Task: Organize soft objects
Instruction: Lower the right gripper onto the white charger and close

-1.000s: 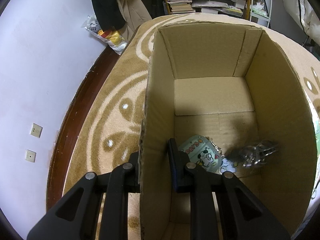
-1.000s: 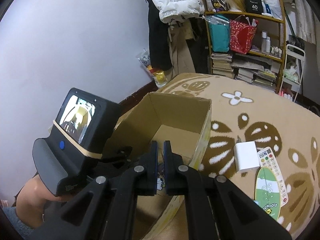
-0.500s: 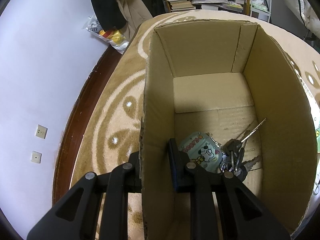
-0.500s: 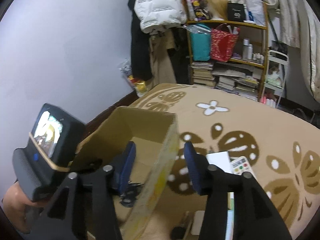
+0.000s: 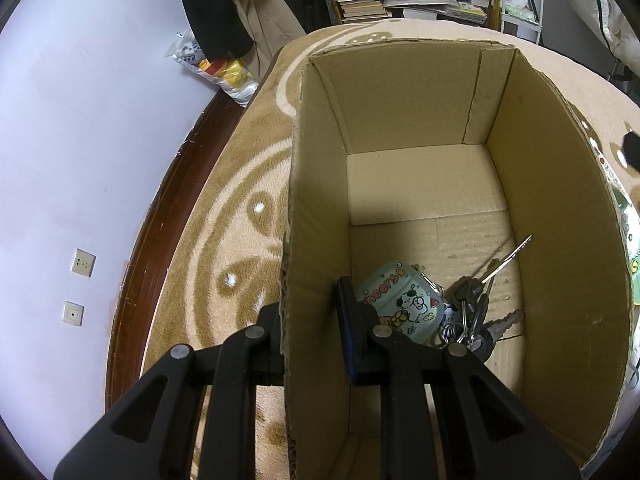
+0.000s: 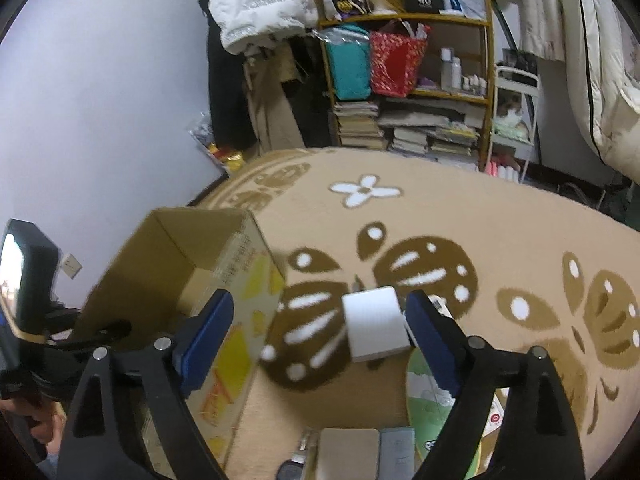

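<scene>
An open cardboard box point(image 5: 552, 208) stands on the patterned rug; it also shows in the right wrist view point(image 6: 168, 256). Inside lie a mint cartoon pouch point(image 5: 400, 304) and a bunch of keys point(image 5: 476, 312). My left gripper point(image 5: 310, 320) is shut on the box's left wall, one finger outside and one inside. My right gripper point(image 6: 320, 328) is open and empty, above the rug to the right of the box. A white block point(image 6: 374, 322) lies on the rug between its fingers, close to the right one.
A green oval card point(image 6: 430, 396), a remote beside it, two flat grey items point(image 6: 368, 456) and a dark item lie on the rug near the right gripper. A cluttered bookshelf point(image 6: 404, 92) and hanging coats stand beyond the rug. A wall runs along the left.
My right gripper opened over the box, dropping the keys inside, then moved out to the right over the rug. My left gripper kept its hold on the box wall.
</scene>
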Demonstrator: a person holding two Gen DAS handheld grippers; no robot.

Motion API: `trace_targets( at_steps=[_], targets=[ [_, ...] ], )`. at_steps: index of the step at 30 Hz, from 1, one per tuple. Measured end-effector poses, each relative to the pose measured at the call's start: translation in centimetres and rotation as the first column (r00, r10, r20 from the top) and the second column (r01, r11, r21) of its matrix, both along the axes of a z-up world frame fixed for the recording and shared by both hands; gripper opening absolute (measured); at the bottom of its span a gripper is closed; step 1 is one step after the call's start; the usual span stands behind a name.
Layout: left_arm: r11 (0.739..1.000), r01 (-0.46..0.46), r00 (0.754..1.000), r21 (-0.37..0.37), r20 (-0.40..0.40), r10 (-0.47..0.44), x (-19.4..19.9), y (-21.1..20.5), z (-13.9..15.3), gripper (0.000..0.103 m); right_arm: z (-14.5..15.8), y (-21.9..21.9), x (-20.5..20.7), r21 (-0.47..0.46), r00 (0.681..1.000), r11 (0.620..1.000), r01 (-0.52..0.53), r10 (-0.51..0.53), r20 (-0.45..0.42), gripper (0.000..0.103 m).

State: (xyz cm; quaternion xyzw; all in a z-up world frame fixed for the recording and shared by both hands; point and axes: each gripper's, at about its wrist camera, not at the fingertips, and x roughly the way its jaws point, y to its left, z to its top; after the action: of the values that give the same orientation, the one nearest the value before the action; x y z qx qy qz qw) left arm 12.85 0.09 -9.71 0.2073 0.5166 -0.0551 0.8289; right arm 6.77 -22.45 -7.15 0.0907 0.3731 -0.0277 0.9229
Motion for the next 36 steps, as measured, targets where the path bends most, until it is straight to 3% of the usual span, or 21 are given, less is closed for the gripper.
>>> trace_targets(
  at_steps=[7, 12, 16, 23, 26, 28, 32, 36],
  targets=[
    [1.000, -0.001, 1.000, -0.001, 0.000, 0.001, 0.0, 0.0, 0.0, 0.019, -2.5, -1.5, 1.2, -0.030, 0.999, 0.999, 0.020, -0.022, -0.046, 0.092],
    [1.000, 0.000, 1.000, 0.000, 0.001, 0.000, 0.0, 0.0, 0.0, 0.019, -3.6, -2.6, 2.2, 0.021, 0.998, 0.999, 0.034, -0.033, -0.049, 0.091],
    [1.000, -0.001, 1.000, 0.000, 0.001, 0.001, -0.1, 0.0, -0.1, 0.019, -4.9, -2.9, 3.2, 0.034, 0.996, 0.999, 0.034, -0.031, -0.081, 0.081],
    [1.000, 0.000, 1.000, 0.000, 0.000, 0.000, -0.1, 0.0, -0.1, 0.019, -7.7, -2.2, 4.6, 0.020, 0.987, 1.000, -0.001, 0.005, -0.162, 0.078],
    [1.000, 0.000, 1.000, 0.001, 0.001, 0.000, -0.1, 0.0, -0.1, 0.019, -8.1, -1.6, 4.8, -0.037, 0.986, 0.999, -0.013, 0.007, -0.168, 0.077],
    [1.000, 0.001, 1.000, 0.003, 0.001, -0.001, -0.1, 0.0, -0.1, 0.019, -8.1, -1.6, 4.8, -0.045, 0.986, 0.999, -0.009, 0.002, -0.169, 0.076],
    [1.000, 0.001, 1.000, 0.004, 0.001, -0.001, -0.1, 0.0, -0.3, 0.019, -8.0, -1.8, 4.7, -0.051, 0.985, 0.999, 0.004, -0.013, -0.174, 0.065],
    [1.000, 0.001, 1.000, 0.005, 0.001, -0.001, -0.1, 0.0, -0.2, 0.019, -8.0, -2.0, 4.6, -0.055, 0.985, 0.998, 0.006, -0.015, -0.174, 0.063]
  ],
)
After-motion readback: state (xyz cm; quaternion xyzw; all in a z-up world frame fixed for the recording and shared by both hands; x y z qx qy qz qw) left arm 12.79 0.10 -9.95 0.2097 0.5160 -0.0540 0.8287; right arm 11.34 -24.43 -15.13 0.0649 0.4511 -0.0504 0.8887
